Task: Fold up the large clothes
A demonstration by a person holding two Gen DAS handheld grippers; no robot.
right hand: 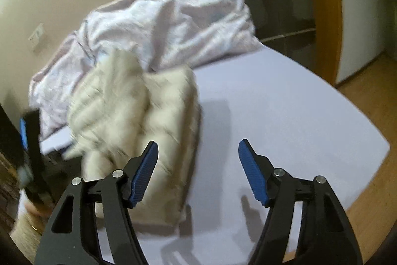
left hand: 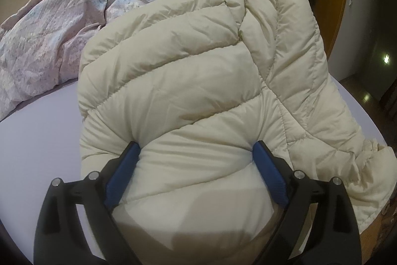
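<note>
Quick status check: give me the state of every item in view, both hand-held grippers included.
Puffer jacket: folded into a bundle, lying on the bed.
Left hand-held gripper: fingers pressed into the jacket's near edge, gripping a puffy fold.
Right hand-held gripper: open, holding nothing, above the sheet.
Duvet: crumpled in a heap behind the jacket.
Bed sheet: flat, smooth.

Each gripper, the left gripper [left hand: 196, 148] and the right gripper [right hand: 197, 149] alike, has a matte black frame of angled linkage arms with elongated cut-out slots. Round silver pivot pins cap the joints, two to a side. The fingers [right hand: 251, 171] carry ribbed blue pads tapering to pointed tips.
</note>
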